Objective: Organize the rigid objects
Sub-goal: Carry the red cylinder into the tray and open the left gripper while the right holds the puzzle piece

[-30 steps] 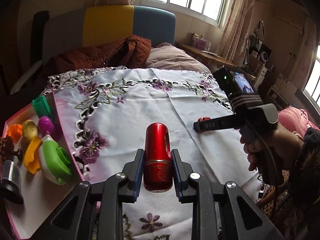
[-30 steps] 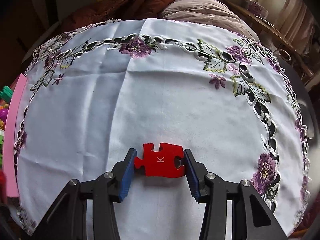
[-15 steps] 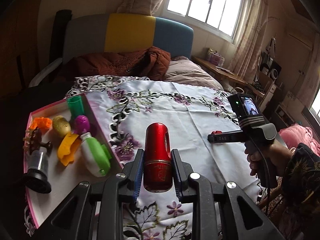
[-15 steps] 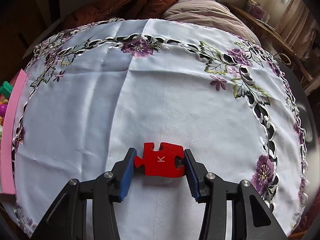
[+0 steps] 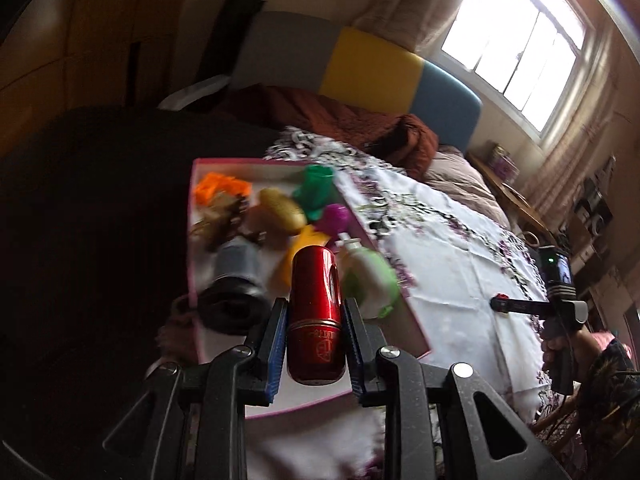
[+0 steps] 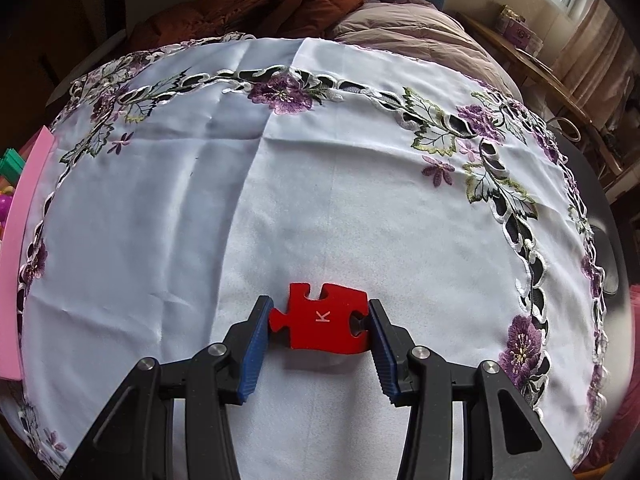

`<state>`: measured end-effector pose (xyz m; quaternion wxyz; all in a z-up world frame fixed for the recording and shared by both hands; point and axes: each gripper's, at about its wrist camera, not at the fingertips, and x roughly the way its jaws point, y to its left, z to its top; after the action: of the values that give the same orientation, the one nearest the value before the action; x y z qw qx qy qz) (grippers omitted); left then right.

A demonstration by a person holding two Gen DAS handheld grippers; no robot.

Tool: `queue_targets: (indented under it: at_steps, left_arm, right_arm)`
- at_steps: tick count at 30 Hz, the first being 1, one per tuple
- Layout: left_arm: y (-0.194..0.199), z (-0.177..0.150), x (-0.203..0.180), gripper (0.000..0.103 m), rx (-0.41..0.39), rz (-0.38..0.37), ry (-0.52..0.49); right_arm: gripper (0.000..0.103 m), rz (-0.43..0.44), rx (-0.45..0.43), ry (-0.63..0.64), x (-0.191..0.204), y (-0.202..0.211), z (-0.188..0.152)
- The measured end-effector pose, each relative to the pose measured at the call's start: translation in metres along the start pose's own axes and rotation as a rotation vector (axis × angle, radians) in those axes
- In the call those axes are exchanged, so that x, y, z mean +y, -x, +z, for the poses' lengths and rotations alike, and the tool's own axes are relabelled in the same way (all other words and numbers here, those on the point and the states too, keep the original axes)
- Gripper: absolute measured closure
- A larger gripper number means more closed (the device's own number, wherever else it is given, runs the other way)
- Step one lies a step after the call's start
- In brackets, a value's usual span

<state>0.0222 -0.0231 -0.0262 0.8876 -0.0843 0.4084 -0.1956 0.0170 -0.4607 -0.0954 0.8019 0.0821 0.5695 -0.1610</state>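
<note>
My left gripper [image 5: 315, 320] is shut on a shiny red metal cylinder [image 5: 316, 312], held above the near part of a pink-rimmed tray [image 5: 416, 330]. The tray holds several toys: a green and white bottle [image 5: 370, 280], an orange piece [image 5: 218, 188], a golden egg shape [image 5: 282, 208], a green cup [image 5: 316, 190] and a grey and black object [image 5: 236, 276]. My right gripper [image 6: 319, 322] is shut on a red puzzle piece [image 6: 320, 322] marked K, just above the white cloth [image 6: 320, 180]. The right gripper [image 5: 500, 303] also shows far right in the left wrist view.
The embroidered white tablecloth [image 5: 452, 264] covers the table. A pink tray edge [image 6: 22, 240] lies at the cloth's left side. Beyond the table are a brown blanket [image 5: 352, 128], a pillow [image 6: 408, 28] and a yellow and blue headboard [image 5: 400, 80]. A person's hand [image 5: 560, 354] grips the right handle.
My left gripper has swung left with the red cylinder, from over the cloth to over the tray, rolling as it went. The right gripper and puzzle piece have stayed put.
</note>
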Motion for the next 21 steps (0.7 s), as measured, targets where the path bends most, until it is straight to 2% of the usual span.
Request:
queue_targets:
  at_steps: [4,12,14,18,21]
  left_arm:
    - [-0.001,-0.008,0.016,0.077,0.019,0.018,0.002]
    - [-0.031,-0.007,0.000,0.077,0.073,0.016,-0.143]
    - [-0.039,-0.007,-0.001,0.077,0.074,0.046,-0.167]
    - [-0.051,-0.013,0.004,0.075,0.127,0.038,-0.152]
    - [-0.048,-0.020,0.006,0.074,0.130,0.045,-0.153]
  right_arm:
    - [0.056,-0.003,0.000,0.006,0.000,0.000,0.000]
    - [0.056,-0.002,0.000,0.008,0.001,0.001,-0.001]
    - [0.056,-0.003,0.000,0.009,0.001,0.001,-0.001]
    - [0.056,-0.001,0.000,0.008,0.000,0.001,-0.001]
    - [0.056,-0.001,0.000,0.008,0.000,0.001,-0.001]
